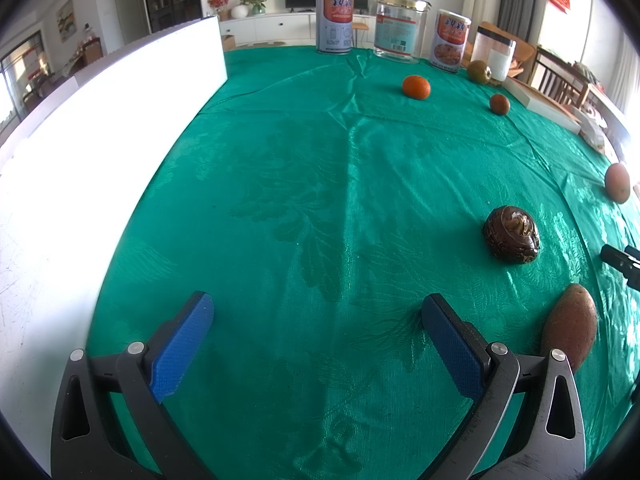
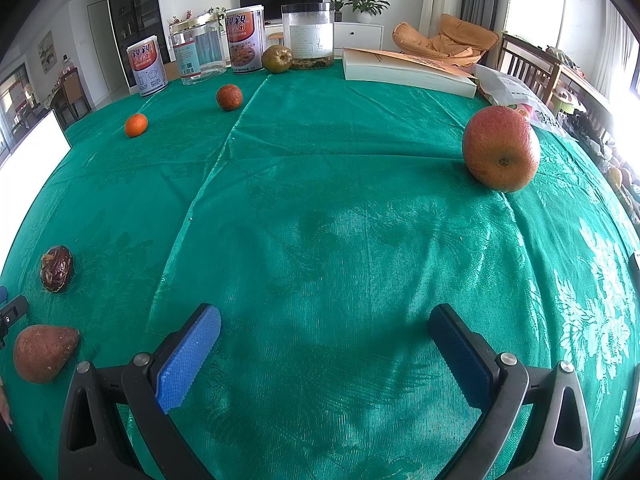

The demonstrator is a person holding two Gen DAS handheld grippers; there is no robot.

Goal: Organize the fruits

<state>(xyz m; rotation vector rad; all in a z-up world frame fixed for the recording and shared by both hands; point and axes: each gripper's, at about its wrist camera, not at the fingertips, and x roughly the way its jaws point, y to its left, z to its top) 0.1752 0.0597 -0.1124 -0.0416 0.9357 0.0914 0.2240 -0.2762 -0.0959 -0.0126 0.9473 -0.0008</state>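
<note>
Fruits lie scattered on the green tablecloth [image 1: 300, 200]. My left gripper [image 1: 316, 320] is open and empty low over the cloth. To its right lie a brown pointed fruit [image 1: 570, 326] and a dark wrinkled fruit [image 1: 512, 235]. Farther off are a tangerine [image 1: 416, 87], a small dark orange [image 1: 499, 104] and a greenish fruit [image 1: 479, 71]. My right gripper [image 2: 324, 326] is open and empty. A large reddish orange [image 2: 500, 148] sits ahead to its right. The brown pointed fruit [image 2: 44, 352] and the wrinkled fruit [image 2: 57, 269] lie at its left.
A white board [image 1: 100, 152] lies along the table's left side. Two tins [image 1: 334, 23], a clear jar [image 1: 397, 28] and a plastic canister [image 2: 308, 34] stand at the far edge. A thick book [image 2: 404, 70] and a plastic bag [image 2: 516, 96] lie at the far right.
</note>
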